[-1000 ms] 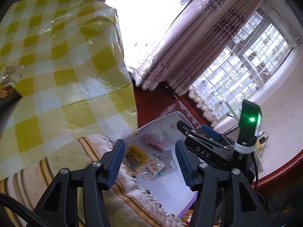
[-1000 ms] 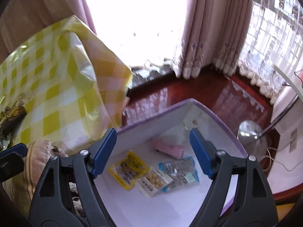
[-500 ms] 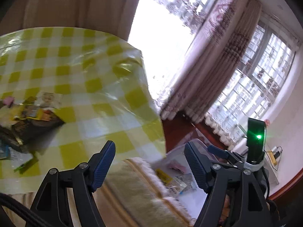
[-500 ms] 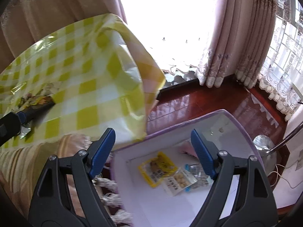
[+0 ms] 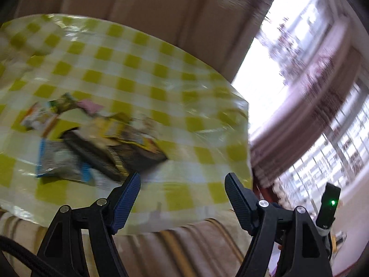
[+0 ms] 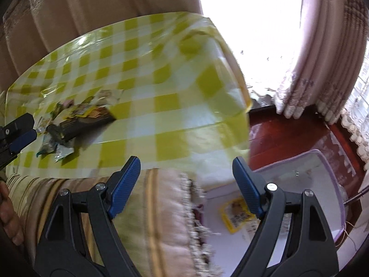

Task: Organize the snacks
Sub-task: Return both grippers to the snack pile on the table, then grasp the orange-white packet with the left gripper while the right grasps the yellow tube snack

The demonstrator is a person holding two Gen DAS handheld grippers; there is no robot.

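So both the left gripper and right gripper are spread wide and empty, probably lining up for the snack pile on the checked tablecloth, since the white bin sits down beside it.

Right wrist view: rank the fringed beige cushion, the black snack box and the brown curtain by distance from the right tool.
1. Fringed beige cushion, just below the right tool.
2. Black snack box, left on the table.
3. Brown curtain, behind the table.
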